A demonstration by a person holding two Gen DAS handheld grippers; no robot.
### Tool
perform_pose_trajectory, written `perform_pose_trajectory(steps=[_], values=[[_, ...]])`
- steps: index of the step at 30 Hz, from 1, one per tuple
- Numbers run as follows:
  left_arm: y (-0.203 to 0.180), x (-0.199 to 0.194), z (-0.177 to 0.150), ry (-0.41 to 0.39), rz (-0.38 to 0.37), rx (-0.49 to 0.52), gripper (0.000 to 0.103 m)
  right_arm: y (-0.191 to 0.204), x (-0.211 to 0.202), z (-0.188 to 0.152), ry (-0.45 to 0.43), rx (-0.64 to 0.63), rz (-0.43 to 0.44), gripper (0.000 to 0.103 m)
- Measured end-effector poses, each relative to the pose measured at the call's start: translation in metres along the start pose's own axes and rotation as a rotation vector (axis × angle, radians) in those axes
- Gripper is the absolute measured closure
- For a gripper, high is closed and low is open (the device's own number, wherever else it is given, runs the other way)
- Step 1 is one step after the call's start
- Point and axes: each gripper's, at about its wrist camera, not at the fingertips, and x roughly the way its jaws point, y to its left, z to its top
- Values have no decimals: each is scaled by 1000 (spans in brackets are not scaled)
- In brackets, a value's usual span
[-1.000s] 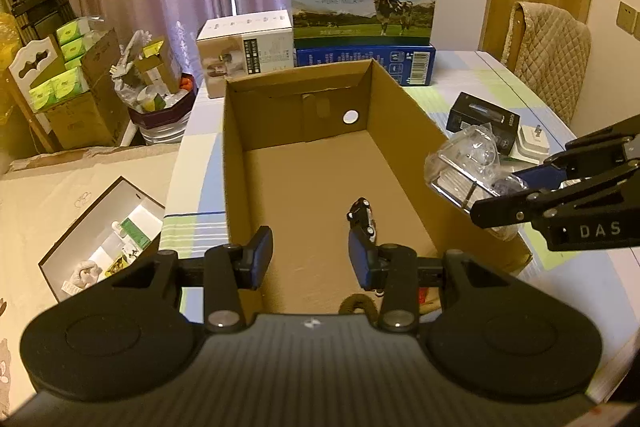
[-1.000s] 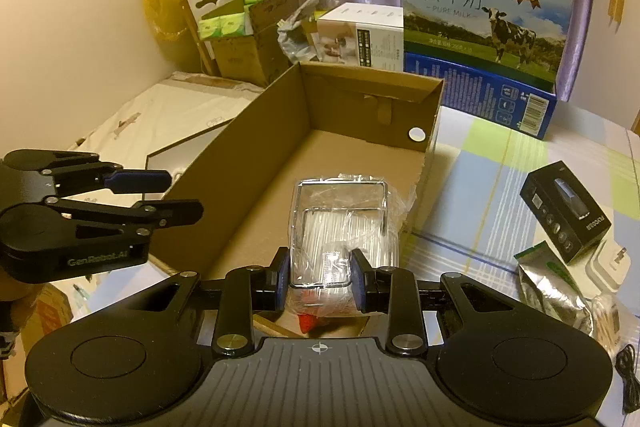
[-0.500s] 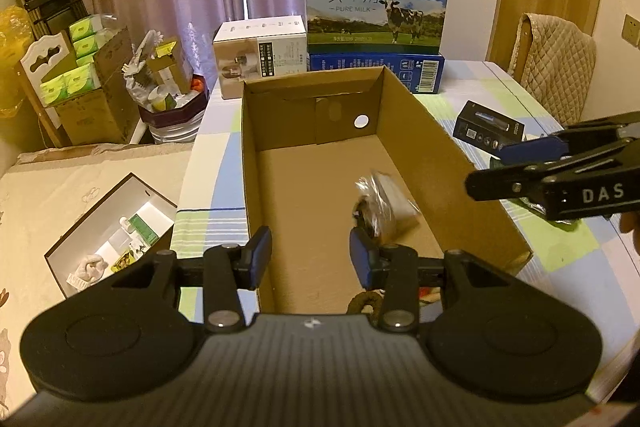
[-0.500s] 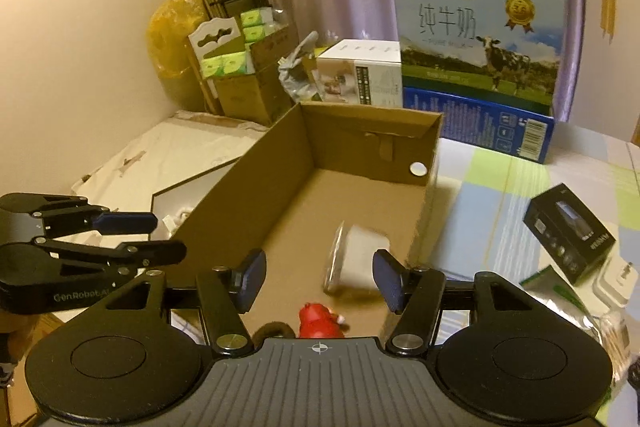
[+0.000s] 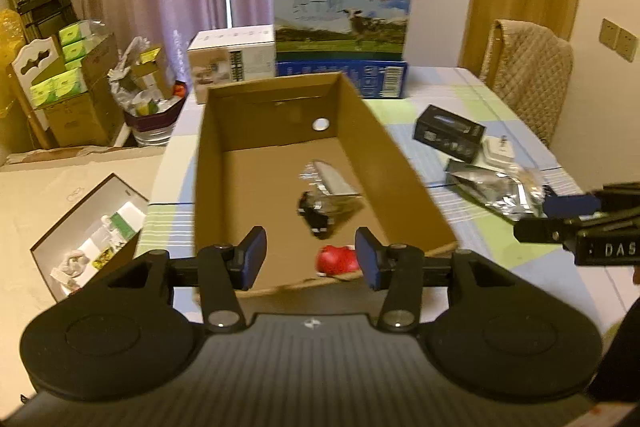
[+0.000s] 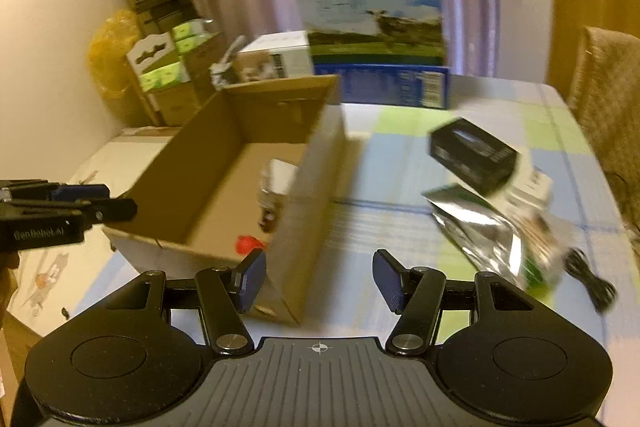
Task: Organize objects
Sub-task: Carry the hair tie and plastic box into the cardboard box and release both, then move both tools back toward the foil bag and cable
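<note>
An open cardboard box [image 5: 404,167] [image 6: 304,187] lies on the checked tablecloth. Inside it rest a clear plastic packet [image 5: 332,181] [image 6: 280,177], a small black object [image 5: 314,217] and a red item [image 5: 336,259] [image 6: 248,243]. My left gripper [image 5: 310,259] hangs open over the box's near end, nothing between its fingers. My right gripper [image 6: 320,281] is open and empty beside the box's right wall, above the cloth. A silver foil pouch [image 5: 496,187] [image 6: 480,227], a black box [image 5: 448,133] [image 6: 474,155] and a white charger [image 5: 498,151] lie right of the box.
A milk carton case [image 5: 344,7] on a blue box [image 5: 360,77] and a white carton [image 5: 232,59] stand behind the box. A padded chair [image 5: 528,67] is at the table's right. A black cable [image 6: 592,279] lies near the pouch. Cartons and a bin crowd the left floor.
My right gripper opened and dropped the clear packet into the box, then swung right out of the box toward the foil pouch. My left gripper pulled back a little, still open.
</note>
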Motion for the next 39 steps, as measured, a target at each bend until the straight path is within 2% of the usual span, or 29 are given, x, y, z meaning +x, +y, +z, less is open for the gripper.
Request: perform_pose_trajectory(steps=[6,11,15,17,21,27,33,39], values=[[-39,-6,-2,-4,-51,24,54,-37,-40,-22,-19,67,-72,47],[-72,-8,0,-10,-96,42,46,-65,-72,-36,-40,96,-146,47],[-99,-6,2,0,-131,63,44,-90,-95,-44,-60,127,-190,47],[-114,-3,4,0,-145,80,36,-103,-104,-45,-70,143,-213,47],[-140,4,6,0,-158,116,30,-125,-119,-45,-82,166,-236,47],[-168,20,9,15,-169,140,20,-156,-126,-45,-72,157,-264,47],[-189,41,11,37,-174,152,19,-187,-113,-43,-28,113,-250,47],[-208,70,11,64,-175,159,19,-217,-81,-41,42,59,-229,47]])
